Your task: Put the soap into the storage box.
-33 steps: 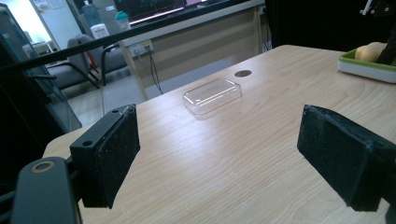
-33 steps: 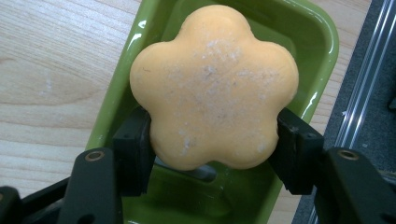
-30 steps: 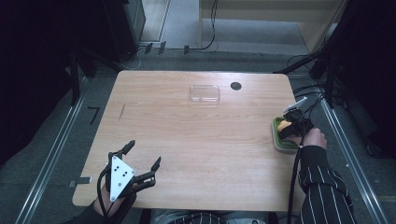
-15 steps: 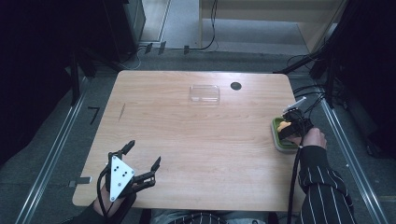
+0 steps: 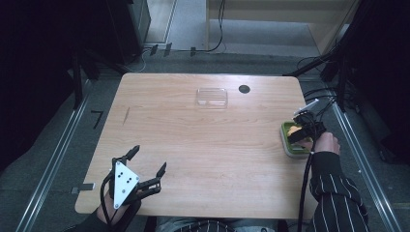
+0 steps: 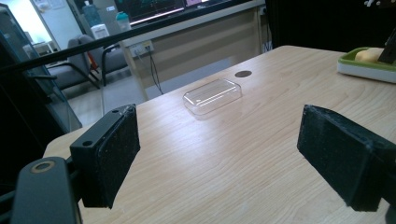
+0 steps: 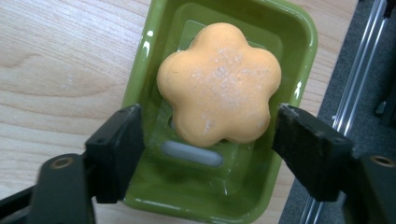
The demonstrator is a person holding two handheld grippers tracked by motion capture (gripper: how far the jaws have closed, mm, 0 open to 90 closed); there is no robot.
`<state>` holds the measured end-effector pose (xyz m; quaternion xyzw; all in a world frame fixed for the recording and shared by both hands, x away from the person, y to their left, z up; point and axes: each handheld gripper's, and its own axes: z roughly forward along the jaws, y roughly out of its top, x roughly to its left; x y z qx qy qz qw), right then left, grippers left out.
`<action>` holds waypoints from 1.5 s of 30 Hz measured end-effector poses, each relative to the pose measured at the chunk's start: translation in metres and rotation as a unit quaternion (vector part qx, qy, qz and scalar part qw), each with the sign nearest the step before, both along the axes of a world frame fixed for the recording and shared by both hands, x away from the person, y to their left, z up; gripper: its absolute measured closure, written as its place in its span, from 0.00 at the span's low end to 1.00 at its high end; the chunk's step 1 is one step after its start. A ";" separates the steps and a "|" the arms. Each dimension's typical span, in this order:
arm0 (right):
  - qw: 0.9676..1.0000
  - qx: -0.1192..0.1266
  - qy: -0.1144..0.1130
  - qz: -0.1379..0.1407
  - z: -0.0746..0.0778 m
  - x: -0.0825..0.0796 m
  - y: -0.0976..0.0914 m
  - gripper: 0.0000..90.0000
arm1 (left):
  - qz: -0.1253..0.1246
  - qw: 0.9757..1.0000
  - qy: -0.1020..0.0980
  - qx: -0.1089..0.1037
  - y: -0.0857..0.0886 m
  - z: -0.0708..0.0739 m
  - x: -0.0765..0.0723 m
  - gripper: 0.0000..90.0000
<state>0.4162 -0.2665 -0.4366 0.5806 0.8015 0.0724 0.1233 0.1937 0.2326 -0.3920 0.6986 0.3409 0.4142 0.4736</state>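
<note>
An orange flower-shaped soap (image 7: 219, 84) lies in a green soap dish (image 7: 154, 60) at the table's right edge (image 5: 290, 147). My right gripper (image 7: 208, 123) points down over the dish with the soap between its jaws. The jaws have just been opening and the pads do not press on the soap: the left pad stands clear of it, the right one sits at its edge. My left gripper (image 5: 149, 158) rests near the front left of the table, open with nothing between its pads (image 6: 112, 154).
A clear plastic box (image 5: 212, 96) lies at the middle back of the wooden table (image 5: 193, 145), beside a small black round hole (image 5: 244, 89). Metal rails run along the floor on both sides. Cables hang at the back right.
</note>
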 end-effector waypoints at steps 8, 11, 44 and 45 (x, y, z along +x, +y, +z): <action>1.000 0.009 0.012 0.009 0.008 -0.014 0.006 0.12 | 0.000 1.000 0.000 -0.001 0.000 0.000 0.000 0.15; 1.000 0.008 0.015 0.016 0.009 -0.020 0.008 0.09 | 0.000 1.000 0.000 0.000 0.000 0.000 0.000 0.15; 0.988 0.000 0.075 0.137 -0.008 -0.101 0.064 0.05 | -0.002 1.000 0.000 -0.002 -0.001 0.000 0.001 0.15; 0.987 -0.001 0.078 0.139 -0.009 -0.103 0.064 0.05 | -0.002 1.000 0.000 -0.002 -0.001 0.000 0.001 0.15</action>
